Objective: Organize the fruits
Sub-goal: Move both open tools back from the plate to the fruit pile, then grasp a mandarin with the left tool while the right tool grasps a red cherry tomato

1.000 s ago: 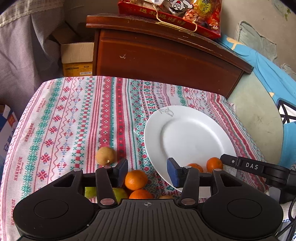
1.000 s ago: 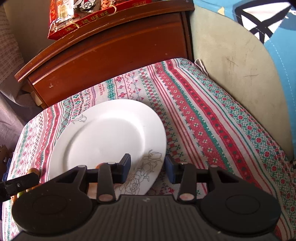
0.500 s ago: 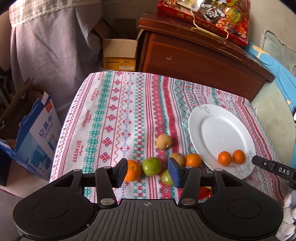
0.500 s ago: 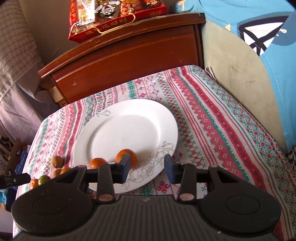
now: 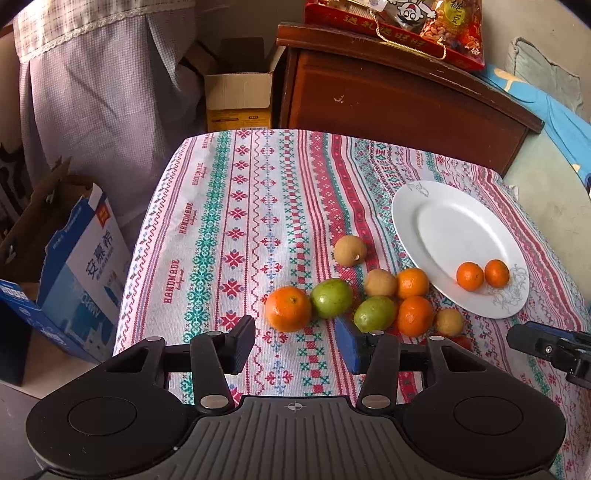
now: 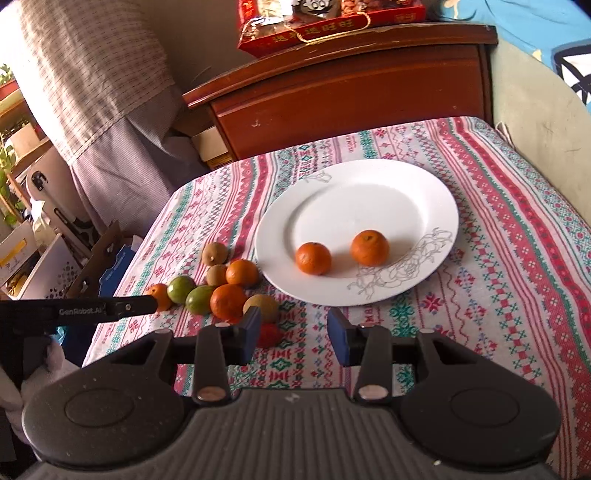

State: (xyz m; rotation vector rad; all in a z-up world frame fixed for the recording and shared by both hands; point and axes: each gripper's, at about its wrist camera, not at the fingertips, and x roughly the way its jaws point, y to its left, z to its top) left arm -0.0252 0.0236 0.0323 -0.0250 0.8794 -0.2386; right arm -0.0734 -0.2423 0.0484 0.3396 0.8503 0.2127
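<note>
A white plate (image 5: 443,218) (image 6: 369,192) on the patterned tablecloth holds two small oranges (image 5: 470,276) (image 6: 313,258). Left of the plate lies a cluster of loose fruit: oranges (image 5: 288,308), two green fruits (image 5: 331,297), brownish round fruits (image 5: 349,251), and a small red fruit (image 6: 269,334). My left gripper (image 5: 295,345) is open and empty, just in front of the cluster. My right gripper (image 6: 293,332) is open and empty, in front of the plate's near edge.
A dark wooden cabinet (image 5: 388,96) with a red snack bag (image 5: 399,26) stands behind the table. Cardboard boxes (image 5: 240,96) and a blue carton (image 5: 74,273) sit left of the table. A cushioned seat (image 6: 535,122) borders the right side.
Both grippers have pulled back and up from the table, so more of it shows. The two oranges lie on the plate and the right gripper is clear of them.
</note>
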